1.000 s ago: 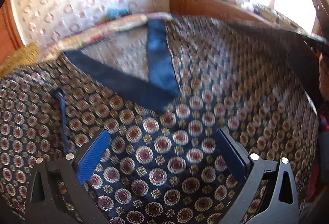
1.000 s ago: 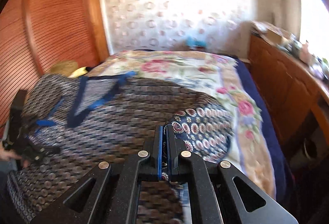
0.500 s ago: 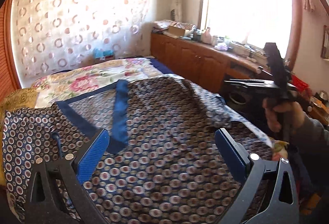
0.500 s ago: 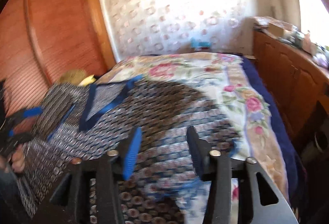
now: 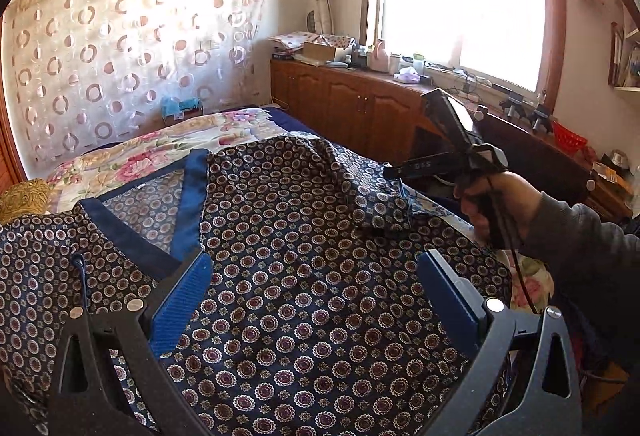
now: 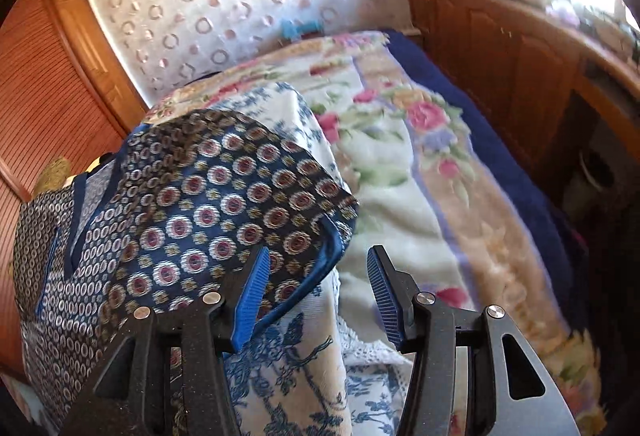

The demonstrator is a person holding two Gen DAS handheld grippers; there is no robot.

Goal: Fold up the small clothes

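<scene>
A navy garment [image 5: 304,276] with round medallions and a blue V-neck trim [image 5: 188,207] lies spread on the bed. My left gripper [image 5: 316,296] hovers above its middle, open and holding nothing. One sleeve [image 5: 376,199] lies folded inward over the body. The right gripper's handle [image 5: 452,139] shows in the left wrist view, gripped by a hand [image 5: 492,203]. In the right wrist view my right gripper [image 6: 318,292] stands open just beside the sleeve [image 6: 224,203]. Its blue cuff hem [image 6: 332,256] sits near the left finger [image 6: 252,292], with no pad pressing on it.
A floral blanket [image 6: 400,155] covers the bed, with a white and blue printed cloth [image 6: 288,364] under the garment. Wooden cabinets [image 5: 352,103] with clutter run along the right under a window. A louvred wooden door [image 6: 48,83] stands left, a patterned curtain [image 5: 120,55] behind.
The right gripper opened and let go of the sleeve, then dropped and rolled beside it. The left gripper rose and tilted up, staying open.
</scene>
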